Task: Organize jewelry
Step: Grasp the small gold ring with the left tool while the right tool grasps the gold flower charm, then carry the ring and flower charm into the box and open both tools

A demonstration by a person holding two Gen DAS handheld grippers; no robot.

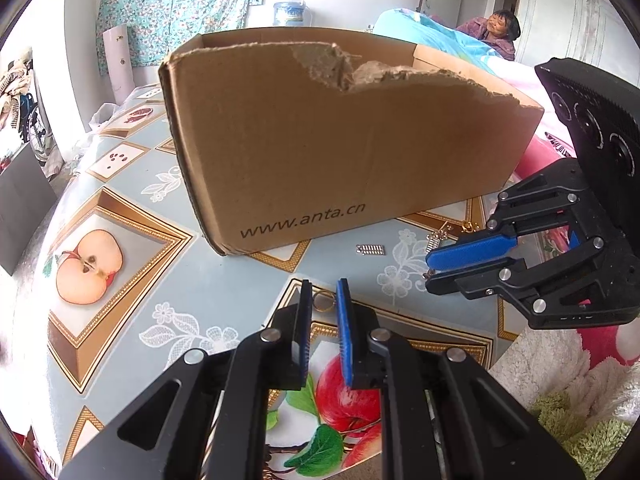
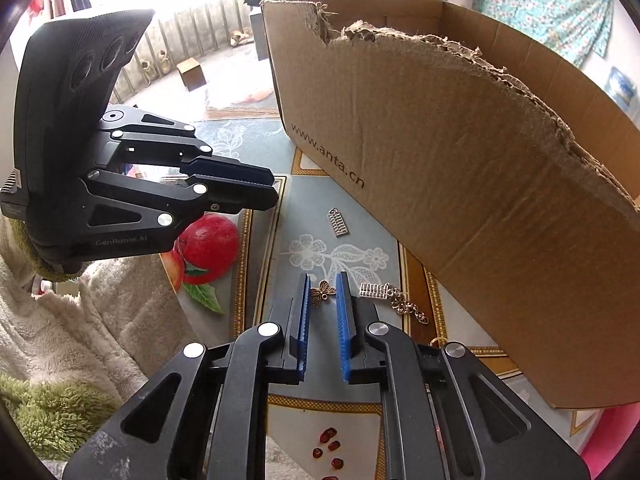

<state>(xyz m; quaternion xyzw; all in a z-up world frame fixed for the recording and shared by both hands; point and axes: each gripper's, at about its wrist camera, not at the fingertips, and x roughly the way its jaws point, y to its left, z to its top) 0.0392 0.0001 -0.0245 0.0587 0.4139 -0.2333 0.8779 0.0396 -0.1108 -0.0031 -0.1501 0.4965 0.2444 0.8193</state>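
Your right gripper (image 2: 323,300) has its pads pinched on the bronze butterfly charm (image 2: 323,293), which lies on the tablecloth (image 2: 344,368) just in front of the cardboard box (image 2: 460,184). The hold looks to be only on the wing edges, so the charm may twist free or drop short of the box's torn wall when you lift.

Your left gripper (image 1: 325,300) is nearly together around a small gold ring (image 1: 323,302), also in front of the box; you cannot tell whether the ring is truly clamped.

Only the right wrist view shows the butterfly, the silver abacus charm (image 2: 339,222) and the chained piece (image 2: 394,298) beside the box. Only the left wrist view shows the ring.
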